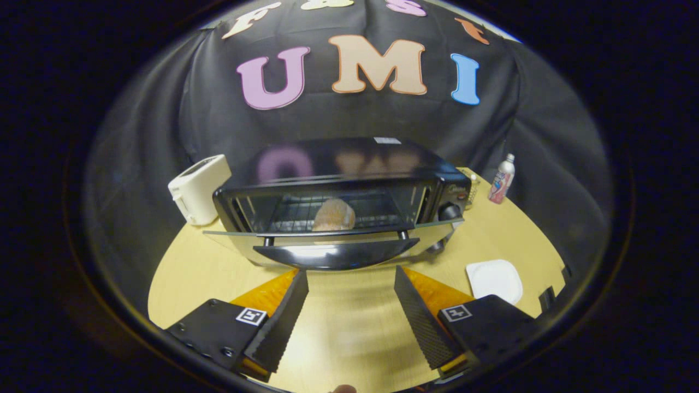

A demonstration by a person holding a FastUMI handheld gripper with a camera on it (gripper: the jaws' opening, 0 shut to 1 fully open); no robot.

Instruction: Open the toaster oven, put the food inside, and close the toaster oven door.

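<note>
A black toaster oven (349,164) stands on the light wooden table just ahead of my fingers. Its glass door (327,233) hangs open, folded down flat toward me, with the black handle (336,254) along its front edge. A round, pale brown piece of food (334,215) lies on the wire rack inside the oven. My gripper (350,275) is open, its two black fingers spread wide, tips just short of the door handle and slightly below it. Nothing is held between the fingers.
A white toaster (199,188) stands left of the oven. A small bottle (502,180) stands at the back right. A white square plate (495,279) lies on the table (349,327) beside my right finger. Bare tabletop lies between the fingers.
</note>
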